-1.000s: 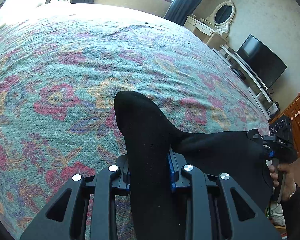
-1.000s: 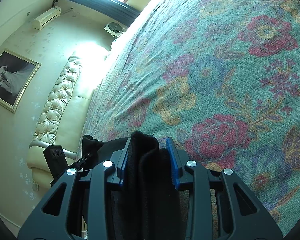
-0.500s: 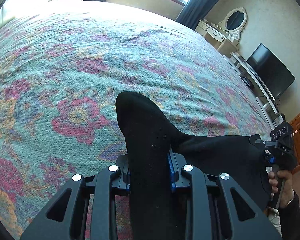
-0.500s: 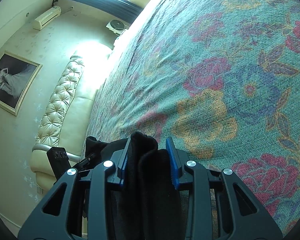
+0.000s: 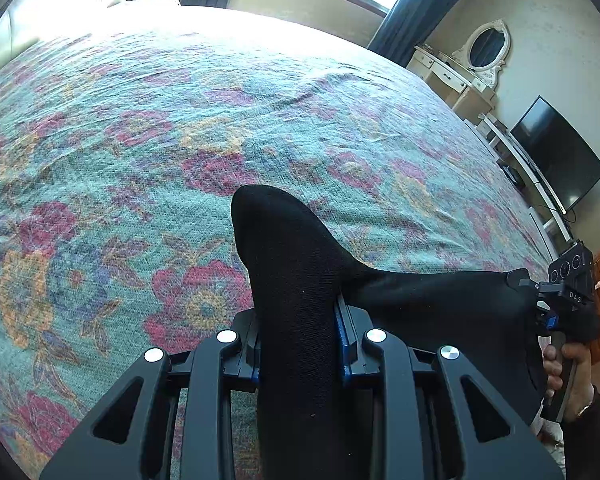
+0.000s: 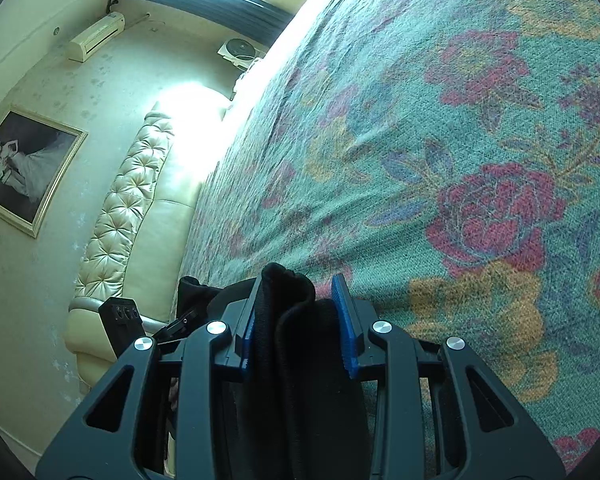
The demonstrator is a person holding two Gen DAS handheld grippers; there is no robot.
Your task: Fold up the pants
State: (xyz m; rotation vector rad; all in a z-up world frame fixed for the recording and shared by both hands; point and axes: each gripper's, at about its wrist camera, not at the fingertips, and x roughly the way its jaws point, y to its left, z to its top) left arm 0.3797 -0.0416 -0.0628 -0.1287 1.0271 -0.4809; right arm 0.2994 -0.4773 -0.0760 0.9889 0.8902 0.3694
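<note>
Left claw (image 5: 298, 344): pinching a thick bunch of the black pants (image 5: 288, 280) between its blue pads – the cloth bulges up and forward past the tips
Right claw (image 6: 300, 320): also pressed onto a folded wad of the same pants, held out to the side; in the left view it shows at the far right with the person's hand (image 5: 572, 372) on its grip
Pants: stretched in the air between the two claws, over the near part of the bed (image 5: 180, 140), not laid down yet as far as I can tell
Slip risk: both grips are on bunched layers, so a tug sideways could pull an inner layer free and let one end drop
Crooked lay: if one claw comes down ahead of the other, the cloth would likely land twisted or creased
Hidden part: the hanging legs are below both views – they may drag over the bed edge and spoil the fold
</note>
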